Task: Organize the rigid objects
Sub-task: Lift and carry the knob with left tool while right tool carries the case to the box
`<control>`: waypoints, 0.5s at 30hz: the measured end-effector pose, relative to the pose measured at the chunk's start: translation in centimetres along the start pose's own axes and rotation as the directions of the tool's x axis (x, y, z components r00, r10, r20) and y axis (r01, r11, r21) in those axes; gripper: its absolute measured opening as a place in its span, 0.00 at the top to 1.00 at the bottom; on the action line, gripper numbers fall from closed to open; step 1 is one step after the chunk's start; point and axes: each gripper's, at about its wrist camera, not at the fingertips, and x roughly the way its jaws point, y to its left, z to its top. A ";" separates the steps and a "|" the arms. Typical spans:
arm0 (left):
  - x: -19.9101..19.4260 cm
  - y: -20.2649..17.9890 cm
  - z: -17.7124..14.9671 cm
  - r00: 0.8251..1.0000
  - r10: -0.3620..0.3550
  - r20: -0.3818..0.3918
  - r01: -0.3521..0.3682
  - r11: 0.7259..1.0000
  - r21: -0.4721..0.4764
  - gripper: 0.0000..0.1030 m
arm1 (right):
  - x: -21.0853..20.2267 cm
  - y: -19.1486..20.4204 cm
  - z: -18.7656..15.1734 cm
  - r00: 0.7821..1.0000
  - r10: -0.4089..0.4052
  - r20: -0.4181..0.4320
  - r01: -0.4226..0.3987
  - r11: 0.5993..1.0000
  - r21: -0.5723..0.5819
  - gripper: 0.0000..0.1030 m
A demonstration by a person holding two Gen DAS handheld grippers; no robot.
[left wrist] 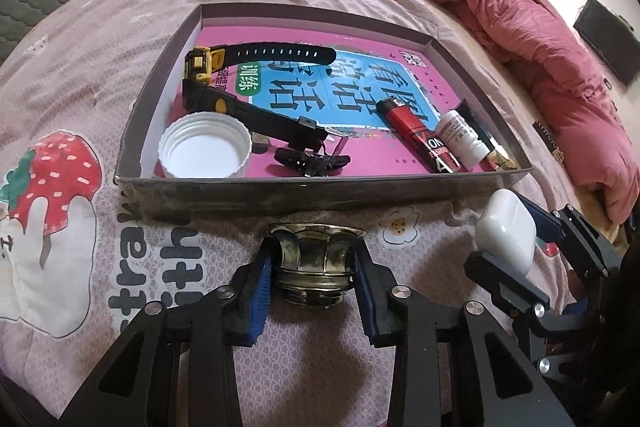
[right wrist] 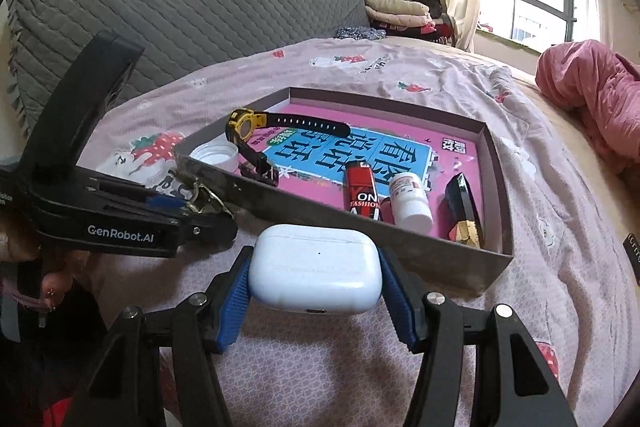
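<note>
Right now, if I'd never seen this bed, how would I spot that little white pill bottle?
Find the shallow grey cardboard tray lying on the pink strawberry-print bedspread. In its near right corner three things lie side by side. The small white plastic pill bottle is the middle one, between the red lighter and the black-and-gold tube, and the only white thing there.

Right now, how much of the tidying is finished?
Done: watch, white cap, lighter, small bottle lie in the tray. In hand: left gripper holds a metal piece, right gripper an earbud case. Left: placing both.
</note>
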 end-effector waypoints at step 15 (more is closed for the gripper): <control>-2.9 -1.4 0.5 0.997 0.029 0.068 -0.033 0.997 0.066 0.64 | -1.3 -0.6 0.0 1.000 -0.018 0.020 0.017 0.999 0.034 0.42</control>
